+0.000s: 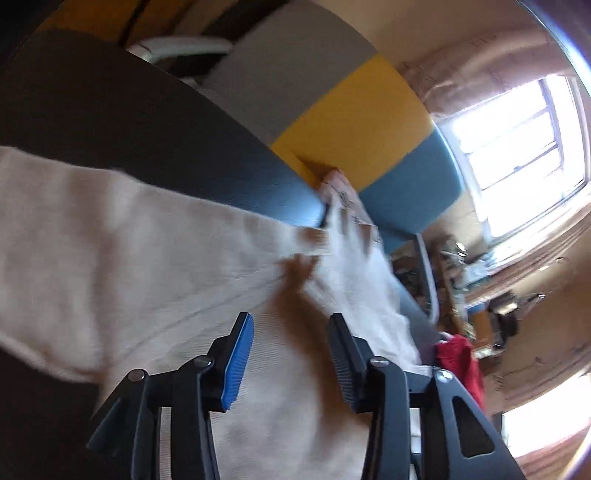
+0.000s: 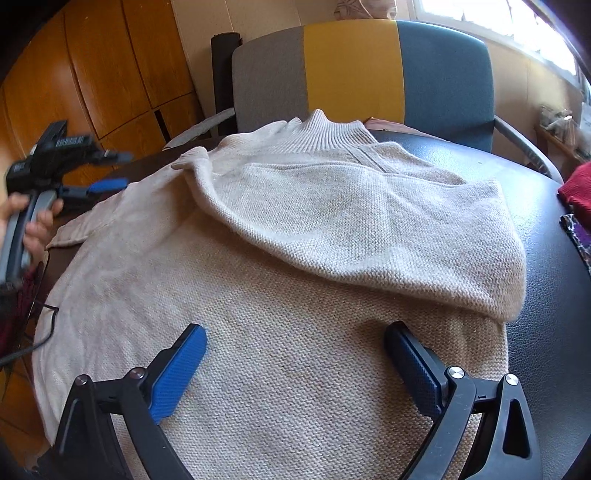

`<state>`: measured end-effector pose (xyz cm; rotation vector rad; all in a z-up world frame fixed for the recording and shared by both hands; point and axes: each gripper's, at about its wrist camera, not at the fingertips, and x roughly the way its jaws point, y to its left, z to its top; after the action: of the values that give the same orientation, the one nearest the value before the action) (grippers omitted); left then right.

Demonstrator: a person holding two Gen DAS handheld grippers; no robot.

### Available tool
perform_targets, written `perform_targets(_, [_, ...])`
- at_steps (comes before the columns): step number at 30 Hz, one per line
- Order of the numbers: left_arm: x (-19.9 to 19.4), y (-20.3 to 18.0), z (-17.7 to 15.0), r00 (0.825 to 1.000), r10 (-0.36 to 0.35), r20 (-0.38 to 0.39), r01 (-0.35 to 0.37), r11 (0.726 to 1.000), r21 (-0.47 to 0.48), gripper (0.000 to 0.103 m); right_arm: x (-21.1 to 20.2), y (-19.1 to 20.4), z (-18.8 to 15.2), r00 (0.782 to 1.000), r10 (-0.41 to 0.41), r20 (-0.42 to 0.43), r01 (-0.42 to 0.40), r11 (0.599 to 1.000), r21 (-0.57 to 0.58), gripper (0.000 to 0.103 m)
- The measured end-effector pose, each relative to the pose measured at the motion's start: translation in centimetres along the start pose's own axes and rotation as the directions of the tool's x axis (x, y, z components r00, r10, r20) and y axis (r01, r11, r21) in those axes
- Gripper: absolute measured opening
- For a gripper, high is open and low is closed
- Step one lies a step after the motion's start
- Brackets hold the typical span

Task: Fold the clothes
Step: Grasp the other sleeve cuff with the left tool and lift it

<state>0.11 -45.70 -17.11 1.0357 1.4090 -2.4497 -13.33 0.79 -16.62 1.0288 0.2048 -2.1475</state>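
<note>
The beige sweater (image 2: 280,258) is spread out flat on the dark round table (image 2: 546,266), covering most of its top, ribbed collar (image 2: 332,133) pointing at the chair (image 2: 362,70) with the grey, yellow and blue back. One sleeve (image 2: 388,229) is folded in across the chest of the sweater, its cuff end lying near the sweater's edge on the side of the red cloth. The other sleeve (image 2: 70,232) sticks out past the body on the opposite side, toward the wooden cabinets (image 2: 110,66).

Over the lower body of the sweater sits the right gripper (image 2: 295,365), blue-padded fingers spread wide apart, nothing between them, just knit below. Off the sweater's outstretched-sleeve side there's the left gripper (image 2: 110,170), gripped by a hand (image 2: 33,225), seen a bit blurred. Its own camera shows it plainly: the left gripper (image 1: 291,354) hangs over the sweater (image 1: 147,258) with fingers parted to a moderate gap and empty; whether the tips touch the cloth I can't tell, the view is smeared.

Beyond the sweater, at the table's rim on the folded-sleeve side, a red cloth (image 2: 576,188) lies, with a patterned piece of fabric (image 2: 576,236) just beside it. A thin black cable (image 2: 40,332) trails off the table edge near the sweater's hem on the hand's side. Behind the chair, a bright window (image 2: 498,22).
</note>
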Motion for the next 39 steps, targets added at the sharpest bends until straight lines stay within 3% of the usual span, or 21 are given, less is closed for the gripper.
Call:
perform_targets(5, [4.7,-1.4,1.0,0.992,-0.046,-0.118,0.034,0.994,-0.101,0.049,-0.1,-0.3,0.0,1.0,0.025,0.007,-0.025,1.0,0.013,0.101])
perform_targets(10, [8.3,-2.4,1.4,0.986,-0.011,-0.167,-0.013,0.99,-0.141,0.046,-0.1,-0.5,0.0,0.998,0.054,0.014,-0.054,0.998,0.028,0.103])
perform_targets(11, [8.5,-2.6,1.4,0.987,0.008,-0.161,-0.03,0.99,-0.136,0.042,-0.2,-0.6,0.0,0.998,0.057,0.016,-0.058,0.998,0.029,0.103])
perform_targets(12, [8.7,-2.9,1.4,0.989,0.04,-0.144,-0.058,0.99,-0.128,0.017,-0.2,-0.6,0.0,0.998,0.061,0.017,-0.062,0.998,0.031,0.103])
perform_targets(13, [8.8,-3.1,1.5,0.989,0.071,-0.127,-0.085,0.99,-0.114,0.005,-0.2,-0.7,0.0,0.998,0.065,0.018,-0.066,0.997,0.034,0.103])
perform_targets(14, [8.6,-3.4,1.6,0.991,0.08,-0.108,-0.091,0.991,-0.095,0.004,-0.2,-0.7,0.0,0.997,0.069,0.019,-0.069,0.997,0.036,0.103])
perform_targets(16, [7.4,-4.1,1.7,0.997,0.065,-0.044,-0.067,0.997,-0.041,0.003,-0.2,-0.8,0.0,0.997,0.074,0.022,-0.075,0.996,0.04,0.103])
perform_targets(20, [2.6,-5.4,0.5,0.996,-0.051,0.072,0.045,0.995,0.087,0.003,-0.2,-0.8,0.0,0.997,0.074,0.022,-0.075,0.996,0.042,0.103])
perform_targets(26, [-1.7,-3.3,-2.9,0.994,-0.079,0.072,0.067,0.984,0.163,0.003,-0.1,-0.6,0.1,0.997,0.068,0.02,-0.069,0.997,0.038,0.103])
perform_targets(32, [-2.3,1.9,-6.1,1.0,0.015,-0.006,-0.014,0.996,0.088,0.003,-0.1,-0.6,0.1,0.998,0.062,0.017,-0.063,0.997,0.036,0.103])
perform_targets(34, [-2.7,3.0,-5.6,1.0,0.022,0.003,-0.022,0.999,0.042,0.019,-0.1,-0.6,0.1,0.998,0.06,0.016,-0.06,0.998,0.036,0.103])
perform_targets(37, [-3.3,4.5,-5.0,0.999,0.034,0.015,-0.033,0.999,-0.027,0.028,-0.1,-0.6,0.1,0.998,0.062,0.016,-0.063,0.997,0.038,0.103])
perform_targets(39, [-3.0,4.1,-3.8,0.998,0.059,0.021,-0.059,0.998,-0.014,0.032,-0.2,-0.7,0.0,0.998,0.067,0.019,-0.068,0.997,0.043,0.103])
